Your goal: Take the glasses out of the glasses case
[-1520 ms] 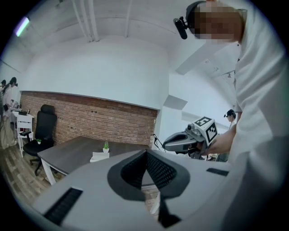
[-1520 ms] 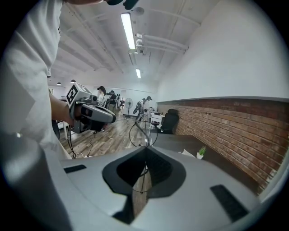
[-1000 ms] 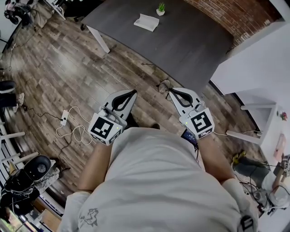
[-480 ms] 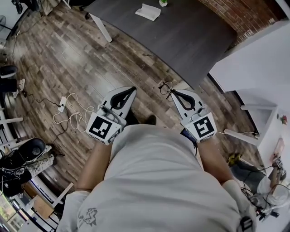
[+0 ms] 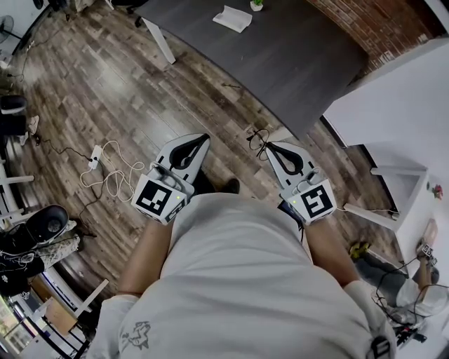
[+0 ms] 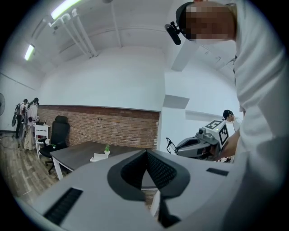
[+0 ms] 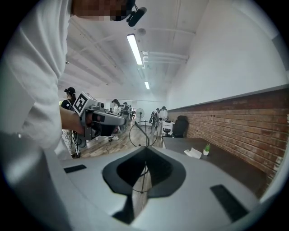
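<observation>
The glasses (image 5: 257, 136) are already out of the case and up in the air, pinched by their thin frame at the tip of the right gripper (image 5: 270, 146); its jaws are clenched on the wire, with one round lens (image 7: 143, 134) standing up just beyond them; the left gripper (image 5: 206, 139) hangs beside it, well apart, its jaws closed together on nothing; both are over the wooden floor (image 5: 105, 91), well away from the dark table (image 5: 302, 56), where a white open thing, probably the case (image 5: 231, 17), lies near a small potted plant (image 5: 256, 4); the removal looks done, so the step in hand is likely carrying the glasses to a resting place; doing it well calls for a level wrist, no harder squeeze on so thin a frame, and a slow lowering until the frame rests before the jaws let go; no brand or label can be read; the cubes on the grippers bear only black-and-white square patterns, and the grey print on the person's shirt (image 5: 137, 336) is too small to read
</observation>
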The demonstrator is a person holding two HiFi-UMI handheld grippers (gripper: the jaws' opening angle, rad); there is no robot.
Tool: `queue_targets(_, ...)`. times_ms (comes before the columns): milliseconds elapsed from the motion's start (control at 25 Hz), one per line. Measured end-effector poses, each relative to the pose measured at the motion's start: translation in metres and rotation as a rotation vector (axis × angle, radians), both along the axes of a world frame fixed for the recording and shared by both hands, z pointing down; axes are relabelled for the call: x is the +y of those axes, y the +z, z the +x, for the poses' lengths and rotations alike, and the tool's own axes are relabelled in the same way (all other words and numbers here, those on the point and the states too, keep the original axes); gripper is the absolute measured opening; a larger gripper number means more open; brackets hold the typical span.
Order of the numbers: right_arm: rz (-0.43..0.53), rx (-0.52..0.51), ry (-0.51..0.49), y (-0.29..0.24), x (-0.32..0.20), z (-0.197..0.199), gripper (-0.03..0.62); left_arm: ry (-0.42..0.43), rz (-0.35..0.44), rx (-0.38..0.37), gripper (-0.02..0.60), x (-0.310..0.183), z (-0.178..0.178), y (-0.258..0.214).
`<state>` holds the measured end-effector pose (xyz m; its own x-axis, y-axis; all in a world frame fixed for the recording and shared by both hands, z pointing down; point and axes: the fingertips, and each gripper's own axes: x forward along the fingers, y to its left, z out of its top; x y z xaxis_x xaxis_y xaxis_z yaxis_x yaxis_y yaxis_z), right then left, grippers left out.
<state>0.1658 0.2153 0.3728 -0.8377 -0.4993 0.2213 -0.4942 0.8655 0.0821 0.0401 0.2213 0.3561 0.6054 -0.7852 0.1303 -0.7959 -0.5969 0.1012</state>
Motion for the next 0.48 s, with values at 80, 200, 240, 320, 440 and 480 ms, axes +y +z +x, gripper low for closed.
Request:
queue_targets(80,0.003,0.0,0.001,-0.002,0.0,0.001,0.012,-0.003,0.001,0.005,0.011,0.0,0.0,-0.001)
queue_targets(200,0.003,-0.006,0.008,-0.004,-0.003,0.004,0.012,0.001,0.003,0.005,0.011,-0.001,0.003,-0.002)
queue_targets(240,0.005,-0.008,0.009,-0.005,-0.004,0.005,0.012,0.002,0.002,0.007,0.011,-0.002,0.005,-0.003)
queue_targets(320,0.005,-0.009,0.014,-0.005,-0.007,0.007,0.012,0.003,0.002,0.017,0.011,-0.005,0.006,-0.004)
queue_targets(440,0.009,-0.01,0.026,-0.005,-0.01,0.011,0.012,0.003,0.007,0.022,0.011,-0.007,0.007,-0.006)
queue_targets(480,0.011,-0.011,0.029,-0.004,-0.011,0.011,0.012,0.003,0.009,0.022,0.011,-0.007,0.008,-0.006)
